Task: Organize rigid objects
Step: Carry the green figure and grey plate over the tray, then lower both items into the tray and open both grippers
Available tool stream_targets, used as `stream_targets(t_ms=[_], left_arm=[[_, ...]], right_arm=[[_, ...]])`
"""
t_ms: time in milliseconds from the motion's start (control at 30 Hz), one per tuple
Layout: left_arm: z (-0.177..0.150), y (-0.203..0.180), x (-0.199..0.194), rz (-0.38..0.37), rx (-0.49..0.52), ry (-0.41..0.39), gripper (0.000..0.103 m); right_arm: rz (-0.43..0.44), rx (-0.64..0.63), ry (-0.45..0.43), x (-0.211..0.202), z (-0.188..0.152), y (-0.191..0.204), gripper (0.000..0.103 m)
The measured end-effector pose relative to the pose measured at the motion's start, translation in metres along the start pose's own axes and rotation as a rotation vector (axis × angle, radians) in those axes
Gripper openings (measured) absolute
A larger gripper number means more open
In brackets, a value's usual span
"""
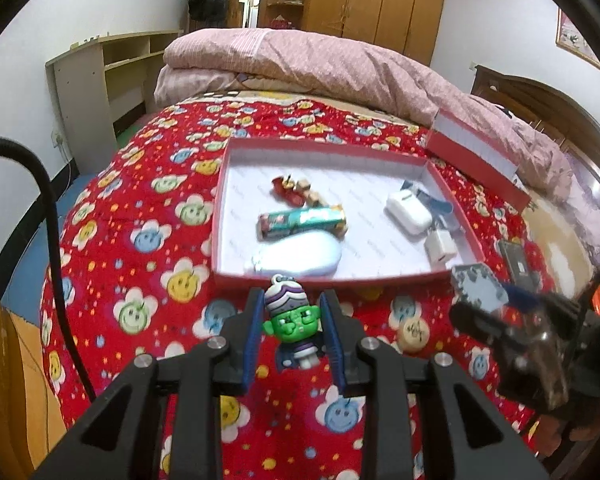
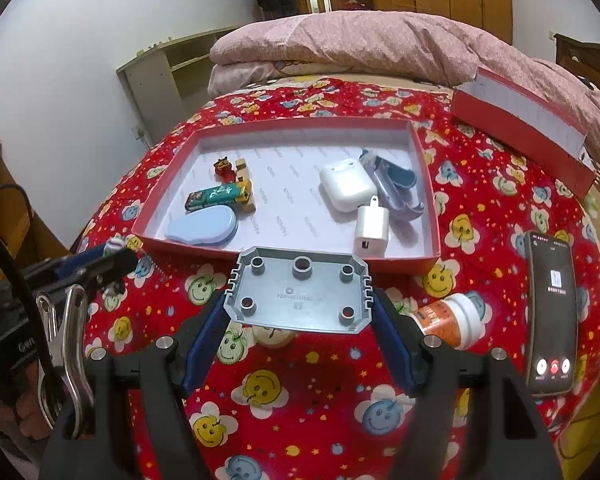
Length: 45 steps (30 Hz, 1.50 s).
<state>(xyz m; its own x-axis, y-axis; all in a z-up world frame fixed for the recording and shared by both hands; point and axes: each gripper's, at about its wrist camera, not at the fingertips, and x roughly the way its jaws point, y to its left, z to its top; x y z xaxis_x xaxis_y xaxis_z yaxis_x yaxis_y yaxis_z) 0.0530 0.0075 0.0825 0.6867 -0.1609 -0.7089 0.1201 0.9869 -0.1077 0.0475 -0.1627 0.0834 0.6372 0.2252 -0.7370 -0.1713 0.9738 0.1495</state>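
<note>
The bed (image 2: pixel 300 412) under me wears a red quilt printed with smiling flowers, and a pink duvet (image 2: pixel 380 40) is heaped at its far end. On the quilt ahead sits the red box (image 2: pixel 430 184), its white floor holding a blue oval case (image 2: pixel 204 226), a white earbud case (image 2: pixel 346 184), a white charger plug (image 2: pixel 372 226), a green tube (image 2: pixel 216 196) and a few small toys. The box lid (image 2: pixel 520 128) lies apart, far right. A phone (image 2: pixel 552 312) with a lit screen lies on the quilt to my right, and a small white-capped bottle (image 2: pixel 450 320) lies on its side between it and my right hand's reach.

Both my hands tilt downward toward the quilt, just short of the box's near wall. My right gripper (image 2: pixel 300 300) has its fingers spread wide and pinching a grey plastic plate (image 2: pixel 300 292) by its two side edges, studs facing up, clear of the quilt. My left gripper (image 1: pixel 294 328) has its fingers drawn close, pinching a green-faced toy figure (image 1: pixel 292 324) upright between the blue pads.
</note>
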Motion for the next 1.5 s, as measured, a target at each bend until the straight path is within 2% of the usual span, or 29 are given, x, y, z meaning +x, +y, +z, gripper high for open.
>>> stream_targets(t_ms=[567,1000,1500], left_arm=[[0.055,-0.019,0.023,-0.011,0.026,-0.033,0.030],[0.072,-0.017,0.070,-0.011,0.007,0.017,0.030],[0.098,-0.014,0.112,-0.013,0.011,0.026,0.030]], right_arm=[[-0.041,-0.025,-0.035,0.003,0.039,-0.016,0.071],[-0.064,-0.039,-0.011,0.036,0.070,-0.028,0.071],[-0.075,-0.043,0.009,0.077,0.102,-0.041,0.071]])
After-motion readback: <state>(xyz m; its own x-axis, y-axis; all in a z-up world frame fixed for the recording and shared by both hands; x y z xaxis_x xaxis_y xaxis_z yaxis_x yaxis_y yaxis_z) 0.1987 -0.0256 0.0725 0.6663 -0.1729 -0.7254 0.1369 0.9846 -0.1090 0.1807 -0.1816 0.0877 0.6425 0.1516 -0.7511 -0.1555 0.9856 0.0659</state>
